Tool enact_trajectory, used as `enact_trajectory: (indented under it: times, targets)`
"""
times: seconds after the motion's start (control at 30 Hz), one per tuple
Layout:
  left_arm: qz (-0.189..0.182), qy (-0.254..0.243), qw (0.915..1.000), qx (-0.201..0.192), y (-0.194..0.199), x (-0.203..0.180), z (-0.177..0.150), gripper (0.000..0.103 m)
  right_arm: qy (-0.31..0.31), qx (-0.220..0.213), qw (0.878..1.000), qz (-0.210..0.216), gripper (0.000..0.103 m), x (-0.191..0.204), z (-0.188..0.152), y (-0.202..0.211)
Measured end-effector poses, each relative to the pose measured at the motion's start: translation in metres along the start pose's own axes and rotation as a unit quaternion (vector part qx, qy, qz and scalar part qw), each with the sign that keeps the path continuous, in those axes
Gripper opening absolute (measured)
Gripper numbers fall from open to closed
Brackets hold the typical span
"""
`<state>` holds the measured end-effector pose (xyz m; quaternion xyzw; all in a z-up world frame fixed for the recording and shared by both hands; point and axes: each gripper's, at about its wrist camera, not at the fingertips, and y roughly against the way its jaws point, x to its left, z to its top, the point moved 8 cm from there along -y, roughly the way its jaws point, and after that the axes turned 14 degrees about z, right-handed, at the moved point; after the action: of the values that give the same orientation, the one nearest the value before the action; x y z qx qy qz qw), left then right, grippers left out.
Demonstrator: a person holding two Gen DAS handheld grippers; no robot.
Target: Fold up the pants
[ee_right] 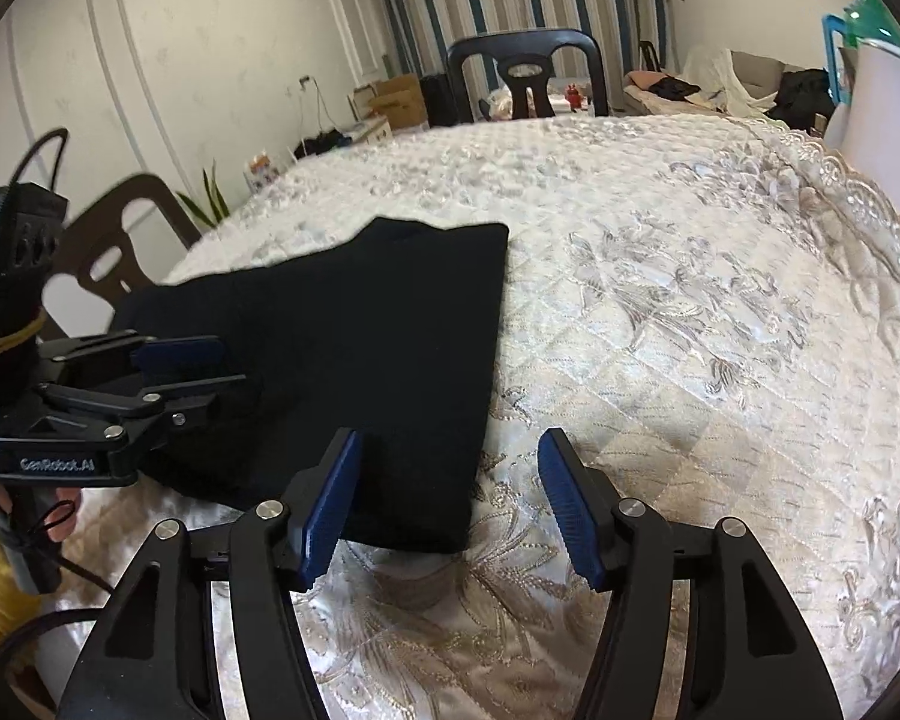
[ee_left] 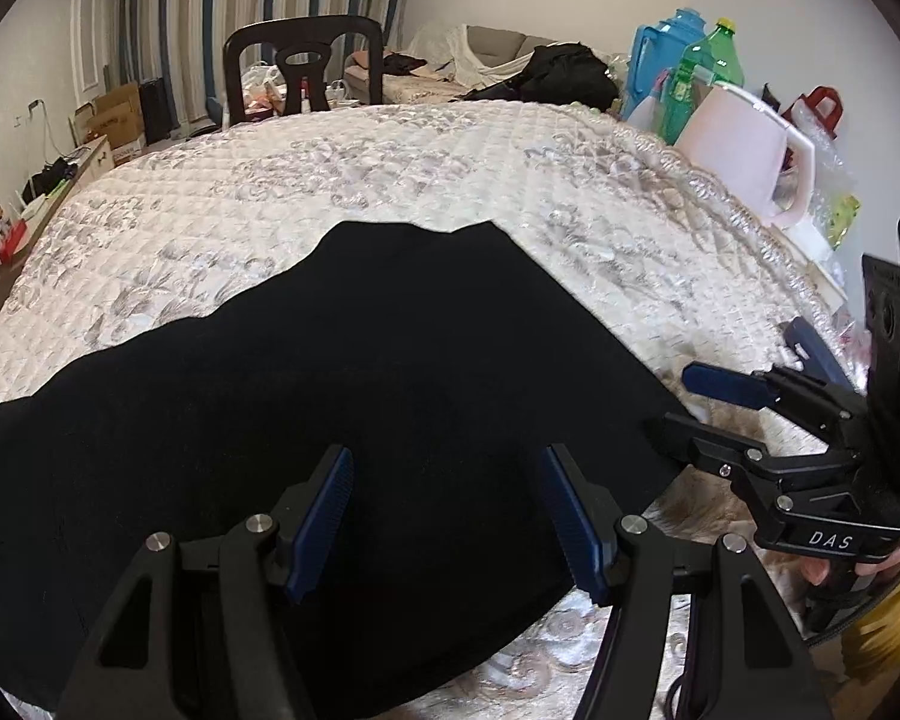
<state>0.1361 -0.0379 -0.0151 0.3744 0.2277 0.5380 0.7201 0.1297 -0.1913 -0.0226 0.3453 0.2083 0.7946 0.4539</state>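
- The black pants (ee_left: 330, 420) lie flat on the quilted bench (ee_left: 390, 156), already doubled into a long panel.
- Left gripper (ee_left: 447, 513) hovers above the pants' near end, fingers apart and empty.
- Right gripper (ee_right: 450, 504) hangs over the pants' near corner, fingers apart.
- Advice: pinch both near corners through all layers, lift evenly, and carry them to the pants' far edge.
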Motion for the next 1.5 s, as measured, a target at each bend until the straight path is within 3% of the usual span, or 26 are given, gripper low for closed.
enact_trajectory:
  times: [0.13,0.3,0.4,0.53,0.73,0.9,1.1,1.17,1.23,1.37,1.5]
  targets:
    - [0.024,-0.002,0.9997,0.006,-0.005,0.006,-0.008,0.067,0.012,0.024,0.999,-0.021,0.061,-0.003,-0.006,-0.005]
    - [0.028,-0.004,0.9996,0.001,-0.003,0.009,-0.015,0.067,0.023,0.047,0.998,-0.029,0.062,-0.009,-0.016,0.002]
    - [0.031,-0.002,0.9995,-0.002,-0.002,0.01,-0.016,0.067,0.016,0.043,0.999,-0.026,0.062,-0.01,-0.012,0.01]
    - [0.023,0.008,0.9997,-0.007,-0.002,0.012,-0.019,0.068,0.028,0.007,0.999,-0.014,0.062,-0.003,0.011,0.015]
    - [0.02,0.009,0.9997,-0.012,0.005,0.015,-0.027,0.069,0.069,0.029,0.997,-0.022,0.062,0.004,0.043,-0.028]
    - [0.006,0.026,0.9996,-0.014,0.009,0.024,-0.033,0.069,0.068,0.062,0.996,0.004,0.062,0.001,0.053,-0.059]
    - [0.009,0.025,0.9996,-0.005,0.013,0.037,-0.041,0.069,0.067,0.085,0.994,-0.011,0.062,-0.02,0.05,-0.065]
    - [0.021,0.028,0.9994,0.004,0.014,0.047,-0.042,0.069,0.075,0.078,0.993,-0.049,0.062,-0.029,0.057,-0.058]
    - [0.028,0.031,0.9991,0.003,0.017,0.057,-0.037,0.069,0.082,0.063,0.993,-0.063,0.062,-0.03,0.067,-0.053]
    - [0.044,0.044,0.998,-0.011,0.013,0.073,-0.012,0.07,0.059,0.04,0.997,-0.017,0.062,-0.032,0.093,-0.058]
    - [0.029,0.058,0.9979,-0.003,-0.002,0.078,0.012,0.069,0.008,0.061,0.998,-0.023,0.062,-0.058,0.091,-0.078]
